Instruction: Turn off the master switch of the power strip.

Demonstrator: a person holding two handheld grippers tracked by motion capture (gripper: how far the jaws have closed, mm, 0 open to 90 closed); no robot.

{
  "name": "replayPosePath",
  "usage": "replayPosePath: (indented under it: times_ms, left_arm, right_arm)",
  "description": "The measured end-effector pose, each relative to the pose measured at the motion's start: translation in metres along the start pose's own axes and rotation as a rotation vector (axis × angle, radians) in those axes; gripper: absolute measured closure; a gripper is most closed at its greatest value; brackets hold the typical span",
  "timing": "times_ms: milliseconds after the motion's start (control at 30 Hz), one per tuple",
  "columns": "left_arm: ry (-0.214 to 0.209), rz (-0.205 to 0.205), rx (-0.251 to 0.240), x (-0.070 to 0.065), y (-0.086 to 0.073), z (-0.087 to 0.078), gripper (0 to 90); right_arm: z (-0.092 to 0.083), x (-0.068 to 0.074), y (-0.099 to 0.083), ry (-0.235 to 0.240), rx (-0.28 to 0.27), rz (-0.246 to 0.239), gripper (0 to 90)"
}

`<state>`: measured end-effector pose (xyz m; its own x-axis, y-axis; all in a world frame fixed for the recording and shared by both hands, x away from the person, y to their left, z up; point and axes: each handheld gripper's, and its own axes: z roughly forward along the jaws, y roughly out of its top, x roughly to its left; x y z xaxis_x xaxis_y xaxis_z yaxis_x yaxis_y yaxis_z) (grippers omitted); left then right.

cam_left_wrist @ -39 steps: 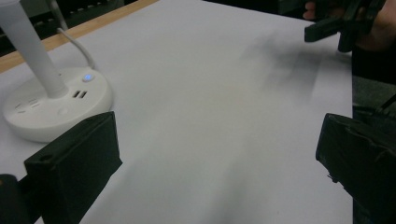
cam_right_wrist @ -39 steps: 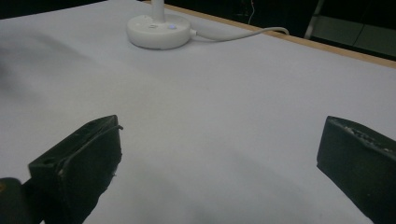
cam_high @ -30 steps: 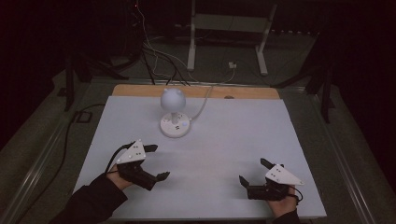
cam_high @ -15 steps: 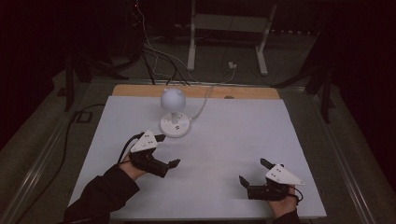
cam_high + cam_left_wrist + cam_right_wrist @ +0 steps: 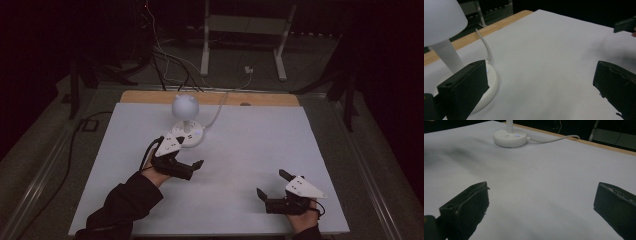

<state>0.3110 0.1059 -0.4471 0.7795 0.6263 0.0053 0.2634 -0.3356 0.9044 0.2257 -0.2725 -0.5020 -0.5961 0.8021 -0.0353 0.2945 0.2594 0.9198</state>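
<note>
Surface: a white sheet (image 5: 260, 150) is laid over a table, and a strip of bare wood (image 5: 270, 99) is left showing along the far edge.
Room: darkness is seen all around; a grey floor with loose cables (image 5: 165, 62) and a white metal stand (image 5: 245, 35) are made out beyond the table.
Count of lamps: one white lamp (image 5: 186, 122), made up of a round shade, a short stem and a flat round base, is seen on the far left part of the sheet.
Count of cords: one white cord (image 5: 217, 112) is run from the lamp base back over the wooden edge.
Count of grippers: two, each held in a hand.
Left gripper (image 5: 187, 155): held just in front of the lamp base, with its jaws spread wide apart and nothing between them.
Lamp and left jaws: in the left gripper view the base (image 5: 490, 85) is seen partly behind one jaw, just beside it, and outside the gap; contact cannot be judged.
Right gripper (image 5: 271, 184): held low near the right front corner, jaws spread wide and nothing gripped.
Lamp and right jaws: the lamp base (image 5: 510, 137) is seen well apart from them, far across the sheet.
</note>
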Motion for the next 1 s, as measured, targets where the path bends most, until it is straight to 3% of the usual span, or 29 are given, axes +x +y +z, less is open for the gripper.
replayPosePath:
  times_ms: [267, 400, 700, 833, 1000]
  left_arm:
    - [0.043, -0.029, -0.014, 0.002, 0.004, 0.011, 0.4]
    - [0.034, -0.064, -0.018, 0.003, 0.006, 0.017, 0.4]
    - [0.148, -0.069, -0.012, -0.004, 0.010, 0.036, 0.4]
    - [0.153, -0.088, 0.008, -0.003, 0.011, 0.044, 0.4]
    - [0.198, -0.093, 0.040, -0.002, 0.009, 0.055, 0.4]
  right_arm:
    - [0.000, 0.000, 0.000, 0.004, -0.001, 0.001, 0.0]
    - [-0.001, 0.000, 0.000, 0.003, -0.004, 0.004, 0.0]
    - [-0.001, -0.001, 0.000, 0.007, -0.006, 0.005, 0.0]
    - [-0.001, -0.002, 0.000, 0.009, -0.010, 0.009, 0.0]
    - [-0.002, -0.002, 0.000, 0.011, -0.013, 0.011, 0.0]
